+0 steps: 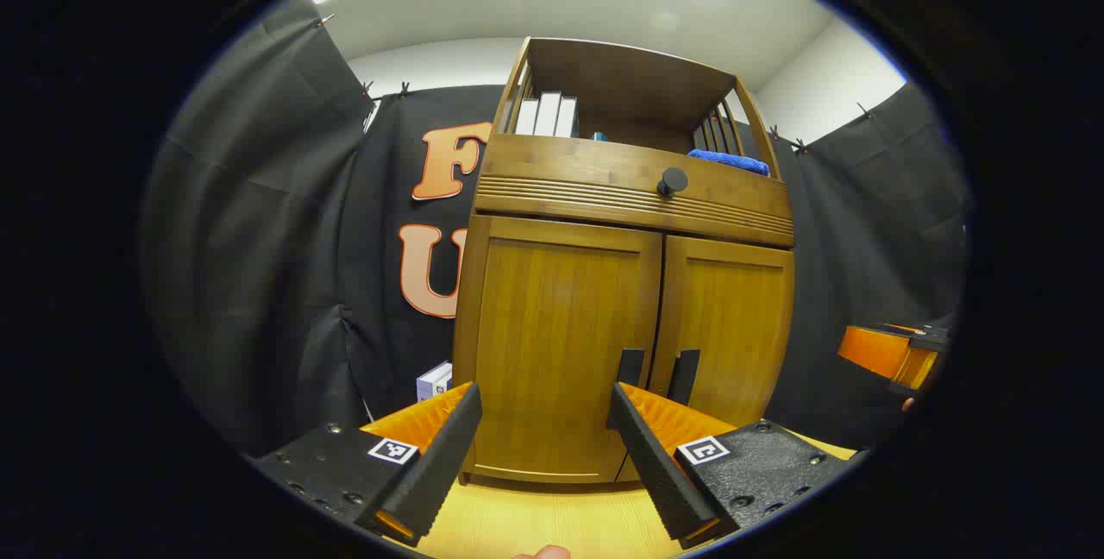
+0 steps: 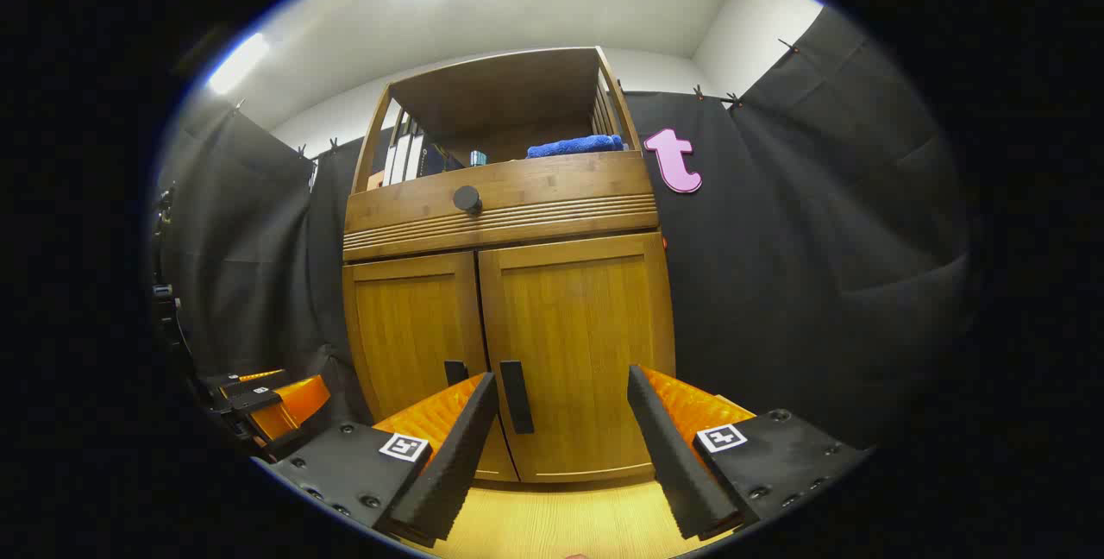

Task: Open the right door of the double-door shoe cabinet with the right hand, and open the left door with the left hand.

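Cabinet [image 1: 630,283]: wooden, stands on a pale wood floor [image 1: 552,524] against the black cloth wall; both doors are closed.
Left door [image 1: 552,352]: flush with the frame, dark upright handle [image 1: 630,367] near its inner edge, low down.
Right door [image 2: 578,352]: flush too, with its own dark handle [image 2: 516,396] just beside the centre seam.
Drawer [image 1: 630,188]: ribbed front above the doors, round dark knob [image 1: 673,181] in the middle.
Top shelf: open; white binders [image 1: 546,115] at its left end, a folded blue towel [image 1: 730,161] at its right end.
Left tongs [image 1: 542,404]: released, fingers spread wide, in front of the left door and apart from it; the right finger's tip sits just below the left handle in the left gripper view.
Right tongs [image 2: 561,395]: released, fingers spread, facing the right door; the handle shows just inside the left finger, with no contact visible.
Box [image 1: 434,380]: small, white, on the floor by the cabinet's left side.
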Motion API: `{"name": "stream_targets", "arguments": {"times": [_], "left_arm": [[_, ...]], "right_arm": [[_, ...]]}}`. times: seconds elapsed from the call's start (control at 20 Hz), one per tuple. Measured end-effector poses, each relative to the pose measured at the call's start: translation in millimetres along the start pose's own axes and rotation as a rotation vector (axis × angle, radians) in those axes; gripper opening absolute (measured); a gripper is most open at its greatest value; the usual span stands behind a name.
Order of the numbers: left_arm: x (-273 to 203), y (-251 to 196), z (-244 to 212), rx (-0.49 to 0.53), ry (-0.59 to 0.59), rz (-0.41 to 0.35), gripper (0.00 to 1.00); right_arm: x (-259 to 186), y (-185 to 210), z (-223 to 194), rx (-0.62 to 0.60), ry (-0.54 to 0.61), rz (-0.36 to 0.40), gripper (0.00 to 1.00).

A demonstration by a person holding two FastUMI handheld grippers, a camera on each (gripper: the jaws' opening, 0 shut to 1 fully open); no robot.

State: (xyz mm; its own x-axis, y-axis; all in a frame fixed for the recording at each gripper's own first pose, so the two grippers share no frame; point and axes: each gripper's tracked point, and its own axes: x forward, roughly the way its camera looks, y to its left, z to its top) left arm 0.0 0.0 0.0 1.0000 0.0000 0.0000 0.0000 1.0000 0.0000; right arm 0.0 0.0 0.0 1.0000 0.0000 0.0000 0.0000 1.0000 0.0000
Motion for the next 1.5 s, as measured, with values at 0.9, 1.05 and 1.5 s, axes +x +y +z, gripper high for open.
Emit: {"name": "stream_targets", "arguments": {"times": [0.9,1.05,1.5], "left_arm": [[4,14,-6,-0.009,0.021,0.036,0.95],[4,17,-7,-0.007,0.022,0.046,0.95],[3,25,-4,0.008,0.013,0.064,0.95]], "right_arm": [[14,5,-16,0.020,0.025,0.016,0.89],[18,9,-26,0.029,0.051,0.028,0.98],[82,26,-40,0.005,0.052,0.075,0.98]]}}
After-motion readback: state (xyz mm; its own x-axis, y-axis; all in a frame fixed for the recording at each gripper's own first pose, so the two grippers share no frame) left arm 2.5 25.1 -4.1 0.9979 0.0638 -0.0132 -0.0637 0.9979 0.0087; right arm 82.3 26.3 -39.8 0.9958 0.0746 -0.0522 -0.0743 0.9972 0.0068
